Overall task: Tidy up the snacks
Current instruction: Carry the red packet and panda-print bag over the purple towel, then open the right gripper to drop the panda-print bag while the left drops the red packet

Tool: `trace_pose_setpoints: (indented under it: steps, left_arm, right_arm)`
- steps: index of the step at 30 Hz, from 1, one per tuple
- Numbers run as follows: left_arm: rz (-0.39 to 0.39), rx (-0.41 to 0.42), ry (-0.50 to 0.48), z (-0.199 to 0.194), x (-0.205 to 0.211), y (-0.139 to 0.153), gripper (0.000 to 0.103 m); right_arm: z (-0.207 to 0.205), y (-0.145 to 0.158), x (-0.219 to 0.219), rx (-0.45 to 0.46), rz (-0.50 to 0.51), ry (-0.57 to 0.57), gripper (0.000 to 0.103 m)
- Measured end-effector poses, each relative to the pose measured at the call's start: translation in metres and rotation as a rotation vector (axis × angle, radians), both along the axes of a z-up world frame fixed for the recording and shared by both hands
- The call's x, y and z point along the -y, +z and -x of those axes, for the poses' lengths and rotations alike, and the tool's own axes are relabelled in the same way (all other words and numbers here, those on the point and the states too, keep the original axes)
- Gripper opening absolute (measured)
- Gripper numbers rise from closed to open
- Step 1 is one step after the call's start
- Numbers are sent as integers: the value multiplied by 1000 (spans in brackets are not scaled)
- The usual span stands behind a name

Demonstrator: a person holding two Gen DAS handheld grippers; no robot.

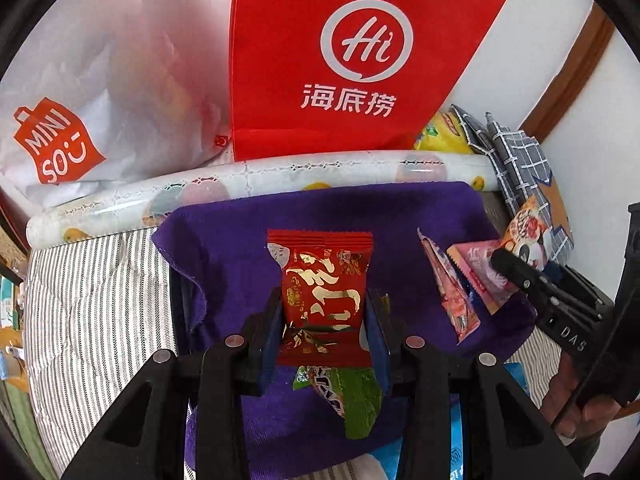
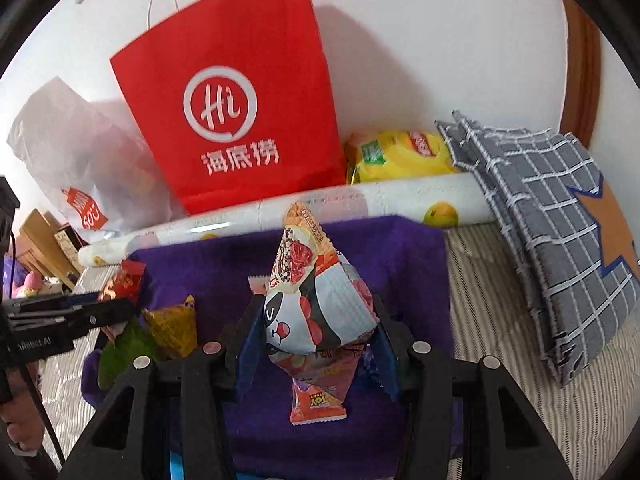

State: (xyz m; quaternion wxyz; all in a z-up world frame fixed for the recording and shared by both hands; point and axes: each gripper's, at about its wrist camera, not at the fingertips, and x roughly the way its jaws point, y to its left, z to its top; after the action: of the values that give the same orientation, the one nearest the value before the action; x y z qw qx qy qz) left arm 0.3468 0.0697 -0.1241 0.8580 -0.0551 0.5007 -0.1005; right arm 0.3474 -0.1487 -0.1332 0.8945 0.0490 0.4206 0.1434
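My left gripper [image 1: 325, 312] is shut on a red snack packet [image 1: 322, 280] with gold lettering, held above a purple cloth [image 1: 224, 248]. Below it on the cloth lies a green packet [image 1: 356, 400]. My right gripper [image 2: 316, 328] is shut on a panda-print snack bag [image 2: 312, 300], also over the purple cloth [image 2: 400, 264]. An orange-pink packet [image 2: 318, 404] lies under it. In the left wrist view the right gripper [image 1: 516, 270] shows at the right with the panda bag [image 1: 524, 232], beside pink packets [image 1: 452, 288]. The right wrist view shows the left gripper [image 2: 116, 308] with the red packet [image 2: 124, 280].
A red paper bag [image 1: 340, 60] and a white plastic shopping bag [image 1: 80, 112] stand against the wall. A rolled fruit-print sheet [image 1: 280, 176] lies before them. A yellow chip bag [image 2: 400, 156] and a folded grey checked cloth [image 2: 540, 208] sit right. Striped bedding [image 1: 100, 300] surrounds the purple cloth.
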Motion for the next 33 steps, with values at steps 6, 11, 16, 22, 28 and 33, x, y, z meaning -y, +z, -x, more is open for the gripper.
trace_pose_setpoints:
  steps: [6,11,16,22,28,33]
  left_arm:
    - [10,5,-4,1,0,2,39]
    - [29,21,-26,3,4,6,39]
    - [24,10,-24,1,6,2,39]
    - [26,12,-23,1,5,3,39]
    - [19,10,-32,1,9,2,39]
    - [20,6,-30,0,8,1,39]
  right_arm:
    - [1,-4,-2,1,0,20,47]
    - [1,-6,-4,0,-1,26,47]
    - [0,-6,-5,1,6,24,47]
    - [0,-5,-4,2,-2,23,47]
    - [0,-6,-8,3,17,31,47]
    - [-2,-9,-7,-11,11,20,47]
